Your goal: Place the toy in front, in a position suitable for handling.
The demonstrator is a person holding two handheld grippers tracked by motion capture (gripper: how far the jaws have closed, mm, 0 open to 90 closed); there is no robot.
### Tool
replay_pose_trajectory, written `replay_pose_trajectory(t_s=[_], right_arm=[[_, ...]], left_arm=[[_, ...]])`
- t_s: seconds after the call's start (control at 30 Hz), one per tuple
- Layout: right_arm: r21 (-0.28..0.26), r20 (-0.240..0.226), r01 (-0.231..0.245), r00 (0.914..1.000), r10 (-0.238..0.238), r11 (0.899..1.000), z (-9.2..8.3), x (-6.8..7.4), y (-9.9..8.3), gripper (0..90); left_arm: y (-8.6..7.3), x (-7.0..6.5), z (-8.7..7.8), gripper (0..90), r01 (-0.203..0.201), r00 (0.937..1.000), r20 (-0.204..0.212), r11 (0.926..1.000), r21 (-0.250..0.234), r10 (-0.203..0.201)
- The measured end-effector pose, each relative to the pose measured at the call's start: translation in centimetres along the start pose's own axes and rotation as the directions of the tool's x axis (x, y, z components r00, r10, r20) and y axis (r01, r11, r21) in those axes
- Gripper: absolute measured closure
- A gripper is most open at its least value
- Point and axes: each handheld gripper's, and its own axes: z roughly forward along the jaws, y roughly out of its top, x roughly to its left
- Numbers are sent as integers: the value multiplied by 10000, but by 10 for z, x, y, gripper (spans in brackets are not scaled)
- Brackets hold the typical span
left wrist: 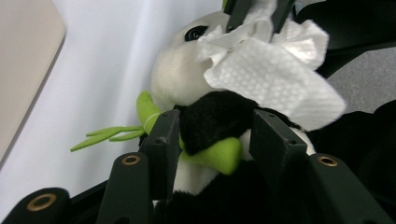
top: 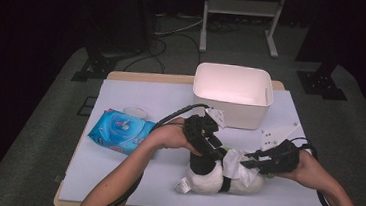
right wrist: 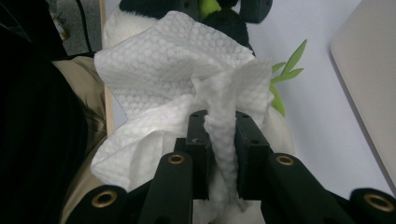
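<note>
A black-and-white plush panda (top: 209,178) lies on the white mat near the table's front edge, with green bamboo (left wrist: 107,135) at its paw. My left gripper (top: 205,152) reaches down onto it from behind. In the left gripper view the jaws (left wrist: 217,126) hug the panda's black arm on both sides, shut on it. My right gripper (top: 246,161) comes in from the right, shut on a twisted fold of a white wipe (right wrist: 159,70). The wipe (left wrist: 271,79) drapes over the panda's head and chest.
A white plastic bin (top: 232,90) stands at the back of the mat, just behind my grippers. A blue pack of wet wipes (top: 121,130) lies to the left, with a small white lid (top: 136,112) beside it. The table's front edge runs close below the panda.
</note>
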Motion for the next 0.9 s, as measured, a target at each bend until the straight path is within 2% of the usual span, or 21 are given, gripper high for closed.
replay_pose_trajectory(t_s=[0.07,0.13,0.2,0.27,0.37,0.63,0.7,0.9], right_arm=[[-42,-43,34,10000,-35,10000,1,1,0,773],[-64,-57,68,10000,-69,10000,2,2,0,773],[-108,-68,71,10000,-71,9999,2,2,-1,773],[-173,-17,5,10000,-5,9998,1,2,-2,772],[-286,76,-53,10000,55,9996,0,-1,-3,768],[-516,457,-149,9988,172,9986,-8,-10,1,768],[-568,507,-159,9985,188,9983,-8,-14,3,768],[-732,718,-207,9971,260,9971,-5,-24,10,776]], left_arm=[[1,1,4,512,104,9999,83,9999,56,-104],[1,2,8,521,34,9997,232,10000,60,-35],[2,2,9,605,-193,9994,278,9998,-67,195],[3,1,9,667,-363,9991,194,9993,-113,365],[7,2,7,693,-386,9993,-16,9992,-133,385],[17,9,-1,704,-533,9984,-182,9984,-185,530],[22,11,-6,703,-745,9967,-341,9971,-122,741],[30,22,-18,702,-1038,9918,-754,9946,-22,1033]])
